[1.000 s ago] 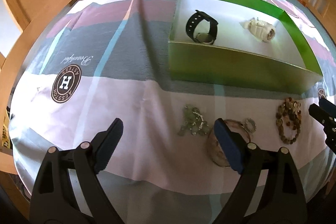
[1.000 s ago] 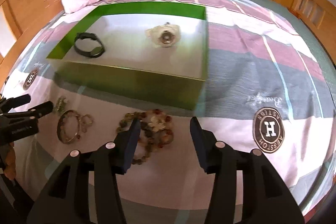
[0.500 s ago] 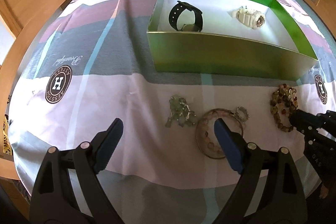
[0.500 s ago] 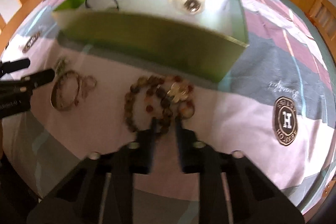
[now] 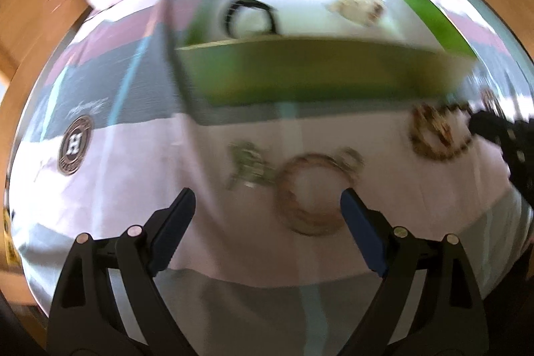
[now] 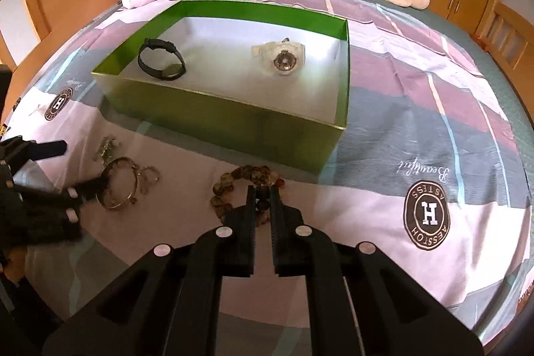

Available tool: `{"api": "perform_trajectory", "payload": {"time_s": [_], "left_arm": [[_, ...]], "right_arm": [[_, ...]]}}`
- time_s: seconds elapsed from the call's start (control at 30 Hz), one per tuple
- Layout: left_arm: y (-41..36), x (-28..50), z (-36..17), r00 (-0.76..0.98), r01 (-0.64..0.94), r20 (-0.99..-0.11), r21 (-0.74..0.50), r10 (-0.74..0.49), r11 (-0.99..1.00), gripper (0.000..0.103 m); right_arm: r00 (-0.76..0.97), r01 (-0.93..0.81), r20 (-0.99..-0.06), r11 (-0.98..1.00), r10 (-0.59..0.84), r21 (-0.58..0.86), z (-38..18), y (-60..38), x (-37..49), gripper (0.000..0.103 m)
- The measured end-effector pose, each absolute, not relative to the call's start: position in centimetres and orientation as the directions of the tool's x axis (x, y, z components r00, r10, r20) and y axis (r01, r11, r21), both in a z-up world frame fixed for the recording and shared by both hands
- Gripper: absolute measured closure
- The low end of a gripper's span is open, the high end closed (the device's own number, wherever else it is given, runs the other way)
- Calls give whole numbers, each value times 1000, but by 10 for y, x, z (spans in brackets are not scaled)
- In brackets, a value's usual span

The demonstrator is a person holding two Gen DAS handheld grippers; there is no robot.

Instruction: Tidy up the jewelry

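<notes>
Right claw (image 6: 262,197) clamped on bead bracelet (image 6: 233,181), left claw (image 5: 267,206) agape; green box (image 6: 233,119) with two watches.

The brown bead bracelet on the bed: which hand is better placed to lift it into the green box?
Right. The right hand-held gripper is closed on the bead bracelet; the left hand-held gripper is open near the bangle.

The left gripper (image 5: 265,206) is matte black plastic with dark blue fingers (image 5: 362,234) and round silver screws behind them. The right gripper (image 6: 262,194) is all black, its fingers (image 6: 248,216) ribbed inside.
</notes>
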State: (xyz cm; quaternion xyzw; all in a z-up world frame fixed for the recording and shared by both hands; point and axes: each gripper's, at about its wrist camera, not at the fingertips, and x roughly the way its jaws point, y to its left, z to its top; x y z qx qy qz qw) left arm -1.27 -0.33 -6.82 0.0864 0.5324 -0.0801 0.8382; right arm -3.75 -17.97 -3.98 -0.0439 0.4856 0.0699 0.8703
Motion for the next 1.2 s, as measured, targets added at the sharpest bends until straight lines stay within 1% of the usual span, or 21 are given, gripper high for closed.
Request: {"api": "perform_trajectory", "payload": {"time_s": [0.1,0.27,0.33,0.4,0.53,0.57,0.63,0.67,0.7,0.8,0.83,0.87,0.97,1.03,1.1,1.2], "left_arm": [[-16,-17,-76,394,286,-917,67,-54,956,9],[-19,-13,-95,347,293,-937,64,-44,954,9],[-11,-8,-91,354,264,-933,37,-61,964,20],[0,-4,-86,347,233,-933,-15,-97,972,47],[28,5,-74,369,139,-924,-54,-102,989,48],[34,6,-71,373,122,-922,-66,-108,990,46],[48,9,-63,389,73,-916,-77,-100,994,38],[51,12,-61,396,58,-914,-76,-92,995,31],[56,15,-59,402,39,-912,-74,-83,996,26],[69,19,-57,400,-17,-914,-84,-70,996,19],[69,20,-60,394,-33,-917,-81,-62,996,19],[72,21,-63,382,-56,-923,-73,-46,996,18],[80,22,-67,363,-92,-931,-84,-45,992,18],[74,17,-65,371,-68,-925,-112,-79,991,19],[55,10,-59,400,27,-908,-124,-125,992,19],[18,-6,-51,442,198,-881,-88,-169,976,22]], "right_arm": [[506,-164,-859,986,75,-11,-41,-180,-36,96],[493,-154,-867,988,72,-5,-45,-181,-32,96],[496,-155,-865,988,73,-5,-45,-180,-33,96],[499,-155,-864,988,71,-7,-45,-180,-33,96],[498,-146,-865,989,64,-11,-46,-183,-33,96],[499,-143,-864,990,63,-11,-46,-184,-33,96],[504,-131,-862,991,58,-10,-44,-187,-33,96],[508,-125,-860,992,55,-10,-44,-188,-33,96],[512,-115,-858,993,51,-10,-42,-190,-33,96],[512,-72,-858,997,36,-1,-42,-199,-31,95],[507,-52,-862,999,28,2,-43,-202,-30,95],[500,-36,-866,999,24,7,-45,-205,-29,92],[480,-19,-876,999,47,44,-49,-210,-28,91],[478,-40,-877,999,49,33,-49,-205,-28,91],[479,-58,-877,998,43,18,-50,-200,-29,91],[468,-60,-882,998,44,18,-53,-198,-28,91]]}}
